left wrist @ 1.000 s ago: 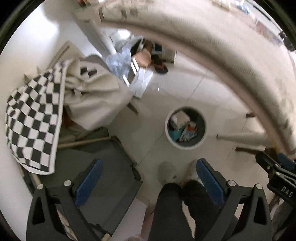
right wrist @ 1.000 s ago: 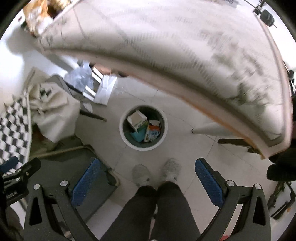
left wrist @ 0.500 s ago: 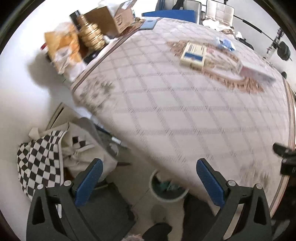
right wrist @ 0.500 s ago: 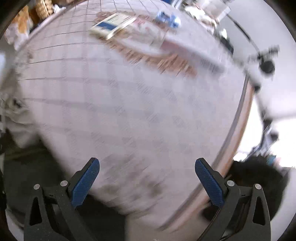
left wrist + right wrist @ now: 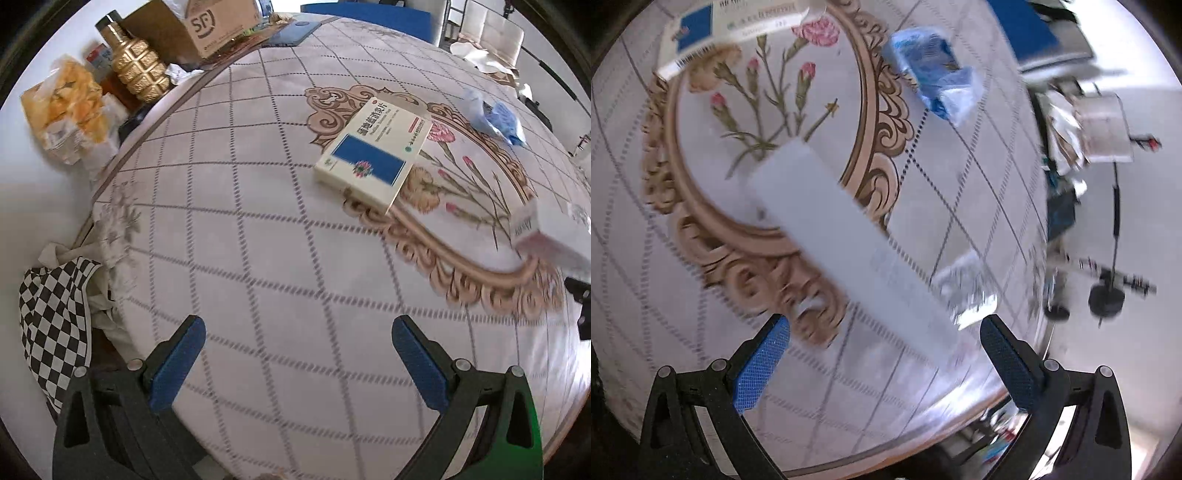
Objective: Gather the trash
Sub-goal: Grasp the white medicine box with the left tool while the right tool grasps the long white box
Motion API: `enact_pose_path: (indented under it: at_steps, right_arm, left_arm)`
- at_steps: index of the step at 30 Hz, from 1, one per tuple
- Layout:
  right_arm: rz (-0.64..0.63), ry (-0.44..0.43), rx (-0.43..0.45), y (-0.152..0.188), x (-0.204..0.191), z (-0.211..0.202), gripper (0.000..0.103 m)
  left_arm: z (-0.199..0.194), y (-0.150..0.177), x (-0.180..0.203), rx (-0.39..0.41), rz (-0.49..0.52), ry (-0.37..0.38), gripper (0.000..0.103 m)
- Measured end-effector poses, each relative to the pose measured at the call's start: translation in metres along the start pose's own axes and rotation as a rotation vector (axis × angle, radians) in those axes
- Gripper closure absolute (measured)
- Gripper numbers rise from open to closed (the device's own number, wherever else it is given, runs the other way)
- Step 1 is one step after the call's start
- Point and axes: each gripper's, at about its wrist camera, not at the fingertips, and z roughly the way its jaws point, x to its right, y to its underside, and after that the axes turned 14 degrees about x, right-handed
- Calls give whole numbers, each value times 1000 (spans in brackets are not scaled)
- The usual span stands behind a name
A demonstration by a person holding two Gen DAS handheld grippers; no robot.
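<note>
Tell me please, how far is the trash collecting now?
Nothing shows as already collected in these views; no bin is in sight. In hand: nothing, the left gripper and right gripper are both open and empty above the table. Left: the blue-and-white box, the long white box and the crumpled blue wrapper lie on the tablecloth.

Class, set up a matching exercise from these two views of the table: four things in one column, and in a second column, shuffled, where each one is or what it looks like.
Things
1. flat box with a blue panel
2. long white box
3. crumpled blue wrapper
4. gold bottle

Places and looks
A. at the far left edge of the table, beside a cardboard box
B. lying across the ornate border, nearest the right tongs
C. beyond the floral frame, towards the far right
D. on the upper edge of the floral frame

Pairs: 1-D, 2-B, 3-C, 4-A
</note>
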Motion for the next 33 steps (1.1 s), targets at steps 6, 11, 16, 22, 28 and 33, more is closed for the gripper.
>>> enact_pose_path:
  at_steps: [6,11,16,22,28,33]
  right_arm:
    - [31,-116,-15,-2,9,31,20]
    - [388,-247,-12,8,55,34,38]
    - [886,-407,-77,46,106,56,59]
    - [1134,-453,-82,80,136,72,50]
    - [1043,-347,-63,87,132,70,42]
    - [1035,-306,-46,88,107,69,45]
  left_arm:
    - [16,-11,13,-28,-5,0,0]
    - [19,-29,13,-22,22,-4,0]
    - [32,-62,21,-30,91,28,0]
    - [62,-107,50,-66,274,85,0]
    - [89,-131,88,-104,433,137,0]
    - [106,-127,110,-124,534,135,0]
